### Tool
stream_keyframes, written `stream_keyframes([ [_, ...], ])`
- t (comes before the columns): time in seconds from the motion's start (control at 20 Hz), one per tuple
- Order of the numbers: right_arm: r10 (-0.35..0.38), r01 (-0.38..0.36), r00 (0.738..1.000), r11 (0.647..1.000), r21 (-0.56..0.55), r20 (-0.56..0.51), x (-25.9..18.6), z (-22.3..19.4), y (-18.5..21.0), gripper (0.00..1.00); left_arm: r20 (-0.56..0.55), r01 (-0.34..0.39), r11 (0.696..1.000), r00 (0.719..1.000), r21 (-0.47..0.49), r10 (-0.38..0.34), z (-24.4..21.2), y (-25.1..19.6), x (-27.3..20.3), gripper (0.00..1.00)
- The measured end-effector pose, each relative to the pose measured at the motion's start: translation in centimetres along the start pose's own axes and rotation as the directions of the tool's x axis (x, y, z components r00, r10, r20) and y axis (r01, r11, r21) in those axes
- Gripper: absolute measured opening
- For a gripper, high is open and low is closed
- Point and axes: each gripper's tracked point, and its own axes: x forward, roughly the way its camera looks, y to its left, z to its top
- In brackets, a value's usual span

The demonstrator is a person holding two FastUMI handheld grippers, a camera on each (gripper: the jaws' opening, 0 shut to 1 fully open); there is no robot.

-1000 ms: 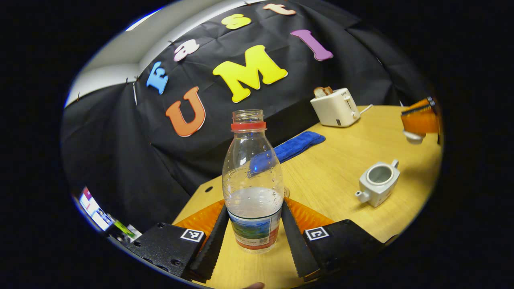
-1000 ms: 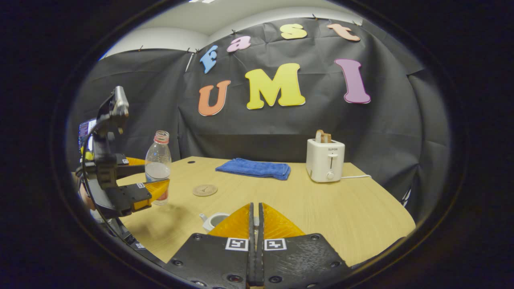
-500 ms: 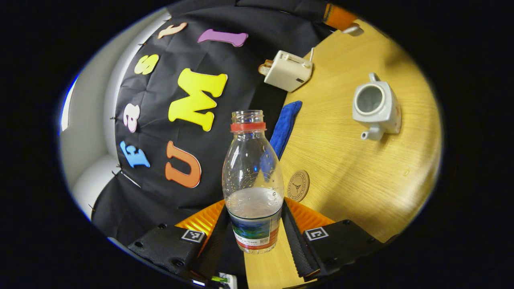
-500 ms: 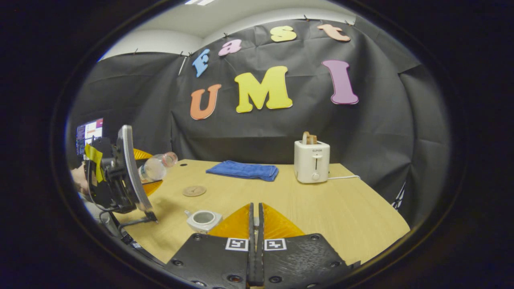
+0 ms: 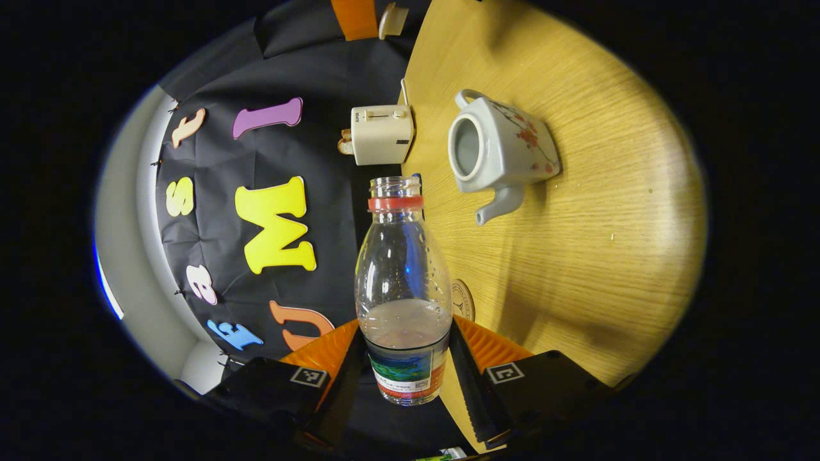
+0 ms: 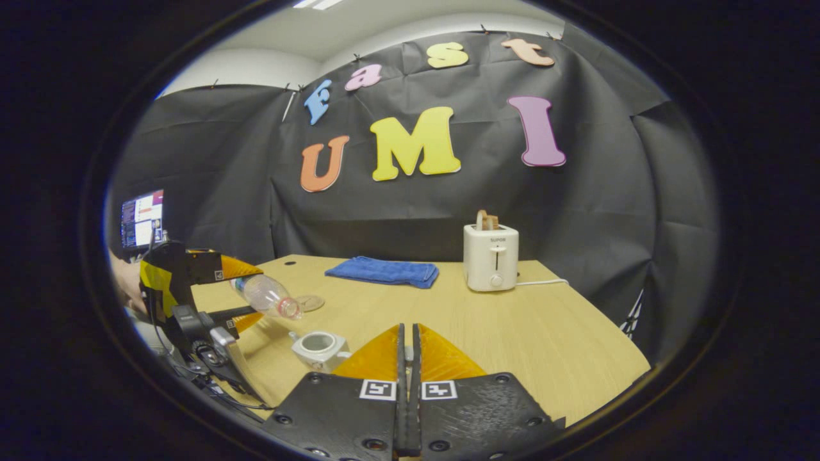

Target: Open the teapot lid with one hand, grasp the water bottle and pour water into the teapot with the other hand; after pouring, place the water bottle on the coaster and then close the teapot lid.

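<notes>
one water bottle (image 5: pixel 402 282), one teapot (image 5: pixel 500 147), one coaster (image 6: pixel 311 302), one toaster (image 6: pixel 491 257), one towel (image 6: pixel 382 271)

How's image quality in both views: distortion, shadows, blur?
Left gripper view: strong fisheye bend, horizon rolled so the table stands nearly vertical; bottle and teapot sharp; soft shadow on the table near the coaster. Right gripper view: booth wall bows at the edges; toaster and towel crisp, table evenly lit.

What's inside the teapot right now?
The teapot has its lid off, and the left gripper view looks into its round opening: pale inner wall, no water visible. Its floor is out of sight. The tilted water bottle still holds water.
</notes>
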Motion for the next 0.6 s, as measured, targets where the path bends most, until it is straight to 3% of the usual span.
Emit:
stream_keyframes([
  [0.6,-0.014,0.014,1.0,1.0,0.009,0.014,-0.6,0.0,-0.7,0.0,0.034,-0.004,0.986,0.999,0.168,-0.001,1.8,-0.3,-0.1,0.75],
])
